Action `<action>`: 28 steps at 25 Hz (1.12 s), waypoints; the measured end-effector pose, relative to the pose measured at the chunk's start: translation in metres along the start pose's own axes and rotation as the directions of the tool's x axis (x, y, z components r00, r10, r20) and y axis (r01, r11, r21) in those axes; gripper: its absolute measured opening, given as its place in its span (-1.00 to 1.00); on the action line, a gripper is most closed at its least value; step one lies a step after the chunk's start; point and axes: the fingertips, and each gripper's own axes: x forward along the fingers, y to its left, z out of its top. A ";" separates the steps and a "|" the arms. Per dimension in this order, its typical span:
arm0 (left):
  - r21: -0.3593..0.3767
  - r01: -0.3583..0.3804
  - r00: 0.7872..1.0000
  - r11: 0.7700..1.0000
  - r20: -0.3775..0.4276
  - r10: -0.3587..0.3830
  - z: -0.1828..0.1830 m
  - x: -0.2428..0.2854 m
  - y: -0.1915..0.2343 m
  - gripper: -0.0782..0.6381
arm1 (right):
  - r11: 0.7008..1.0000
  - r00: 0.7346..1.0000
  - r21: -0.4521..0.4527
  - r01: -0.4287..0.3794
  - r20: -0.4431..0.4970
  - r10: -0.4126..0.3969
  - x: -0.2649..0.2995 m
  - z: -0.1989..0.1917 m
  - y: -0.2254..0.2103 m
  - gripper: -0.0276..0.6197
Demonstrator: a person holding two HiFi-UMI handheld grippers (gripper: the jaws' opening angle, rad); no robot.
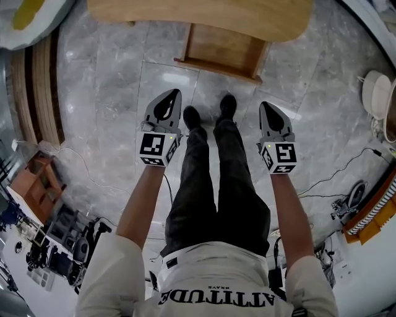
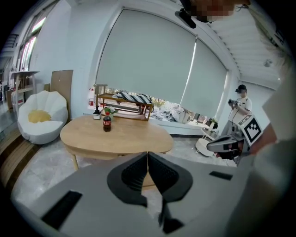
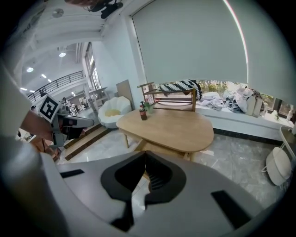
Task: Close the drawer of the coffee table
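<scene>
Drawer (image 1: pixel 219 52) sticking out open from under coffee table (image 1: pixel 204 15), sitting just ahead of person's shoes, left gripper (image 1: pixel 168 102) and right gripper (image 1: pixel 270 114) hanging short of it, both jaws clenched on nothing.

Bare floor (image 1: pixel 124 105) lies open before the drawer (image 1: pixel 219 52); tabletop (image 1: pixel 198 15) overhangs it.

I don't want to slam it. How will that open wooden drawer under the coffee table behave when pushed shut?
The drawer looks like rigid wood, so it should not flex. Its visible part holds nothing, so it is probably light and may shoot in fast. The bottle stands upright on the tabletop and might wobble from a hard stop.
</scene>
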 end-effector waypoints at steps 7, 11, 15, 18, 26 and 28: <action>-0.016 -0.022 1.000 1.000 -0.022 0.022 -0.029 0.029 0.010 -0.72 | 1.000 1.000 0.021 0.019 -0.022 -0.019 0.031 -0.033 -0.012 -0.85; -0.025 -0.024 0.999 0.999 -0.039 0.023 -0.048 0.041 0.017 -0.72 | 0.999 0.999 0.033 0.026 -0.039 -0.024 0.047 -0.051 -0.015 -0.85; -0.022 -0.021 0.999 1.000 -0.049 0.020 -0.064 0.054 0.019 -0.72 | 0.998 0.998 0.044 0.041 -0.043 -0.039 0.057 -0.065 -0.022 -0.85; -0.022 -0.020 0.998 1.000 -0.061 0.018 -0.077 0.064 0.019 -0.72 | 0.997 0.997 0.059 0.053 -0.053 -0.050 0.064 -0.079 -0.028 -0.85; -0.081 -0.014 0.996 0.997 -0.091 0.006 -0.122 0.097 0.028 -0.72 | 0.992 0.994 0.104 0.065 -0.092 -0.056 0.095 -0.125 -0.037 -0.85; -0.097 -0.022 0.994 0.995 -0.104 0.012 -0.137 0.103 0.033 -0.72 | 0.992 0.994 0.113 0.059 -0.098 -0.048 0.105 -0.135 -0.036 -0.85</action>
